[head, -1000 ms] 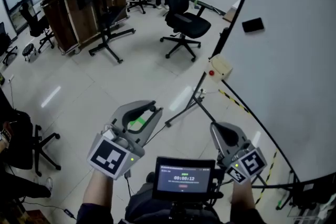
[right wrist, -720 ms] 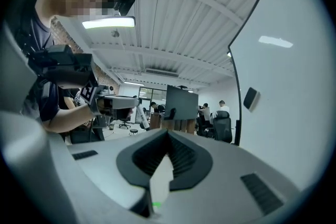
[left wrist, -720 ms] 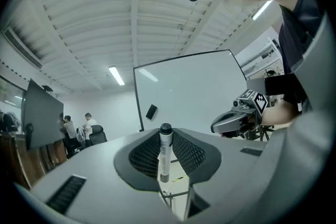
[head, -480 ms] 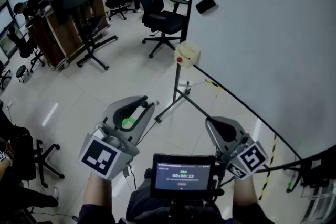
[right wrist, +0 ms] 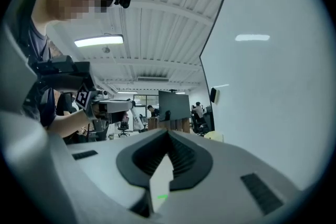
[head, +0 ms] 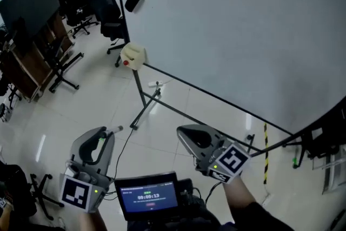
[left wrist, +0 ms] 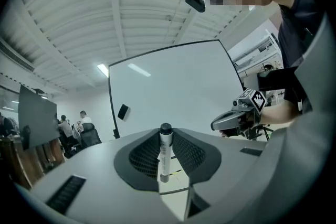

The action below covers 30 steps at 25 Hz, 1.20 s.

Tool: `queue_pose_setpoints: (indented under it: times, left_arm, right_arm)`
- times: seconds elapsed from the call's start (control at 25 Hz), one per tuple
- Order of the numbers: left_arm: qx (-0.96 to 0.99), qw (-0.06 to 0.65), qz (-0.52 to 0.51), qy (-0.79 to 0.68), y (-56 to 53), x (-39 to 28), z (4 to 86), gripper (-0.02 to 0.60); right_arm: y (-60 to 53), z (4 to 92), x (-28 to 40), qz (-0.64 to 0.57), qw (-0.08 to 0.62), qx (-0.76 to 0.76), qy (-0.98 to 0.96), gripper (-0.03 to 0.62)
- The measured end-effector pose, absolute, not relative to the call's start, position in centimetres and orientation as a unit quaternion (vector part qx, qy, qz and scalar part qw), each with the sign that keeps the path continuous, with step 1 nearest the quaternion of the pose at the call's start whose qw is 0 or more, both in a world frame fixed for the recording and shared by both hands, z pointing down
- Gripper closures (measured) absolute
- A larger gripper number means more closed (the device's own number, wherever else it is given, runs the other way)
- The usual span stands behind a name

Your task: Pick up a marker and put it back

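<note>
A white marker (left wrist: 165, 152) with a black cap stands upright between the jaws of my left gripper (left wrist: 166, 132), which is shut on it. In the head view that gripper (head: 106, 134) is low at the left, and the marker's (head: 115, 129) end pokes out past its tips. My right gripper (head: 181, 132) is at lower centre, held level, its jaws shut with nothing between them; its own view shows the tips (right wrist: 168, 132) meeting. Each gripper sees the other: the right gripper (left wrist: 235, 118) and the left gripper (right wrist: 112, 106). A large whiteboard (head: 232, 24) rises ahead.
A black eraser (head: 132, 1) sticks to the whiteboard's left edge. A beige box with a red button (head: 132, 55) hangs on the board's stand, whose legs (head: 141, 110) spread over the tiled floor. Office chairs (head: 106, 18), wooden furniture (head: 30, 65) and people sit far left. A small screen (head: 147, 196) is at my chest.
The head view has swung toward the whiteboard, which now fills the upper right. Both grippers travelled along level, the left still holding the marker, and sit lower in the picture.
</note>
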<state>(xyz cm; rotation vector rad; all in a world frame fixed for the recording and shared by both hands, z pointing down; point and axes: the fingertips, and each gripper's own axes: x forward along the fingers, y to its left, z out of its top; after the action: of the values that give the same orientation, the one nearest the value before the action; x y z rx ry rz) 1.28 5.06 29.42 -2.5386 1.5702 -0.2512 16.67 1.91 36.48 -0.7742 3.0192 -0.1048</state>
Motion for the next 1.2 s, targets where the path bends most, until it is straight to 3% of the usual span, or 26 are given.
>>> queue_pose_setpoints:
  times: [0.32,0.96,1.2]
  left_arm:
    - [-0.851,0.088,-0.088,0.509,8.1,2.8,29.6,0.509]
    - [-0.864,0.032,-0.06,0.499,19.6,-6.5,32.1,0.509]
    - [-0.862,0.042,-0.047,0.503,20.7,-6.5,31.1,0.509]
  right_arm:
    - [5.3,35.6,17.8,-0.049,0.02,-0.247,0.968,0.579]
    - [17.8,37.3,7.0,-0.019,-0.056,-0.231,0.971,0.579]
    - [18.8,36.8,6.4,-0.014,-0.045,-0.223,0.974,0.579]
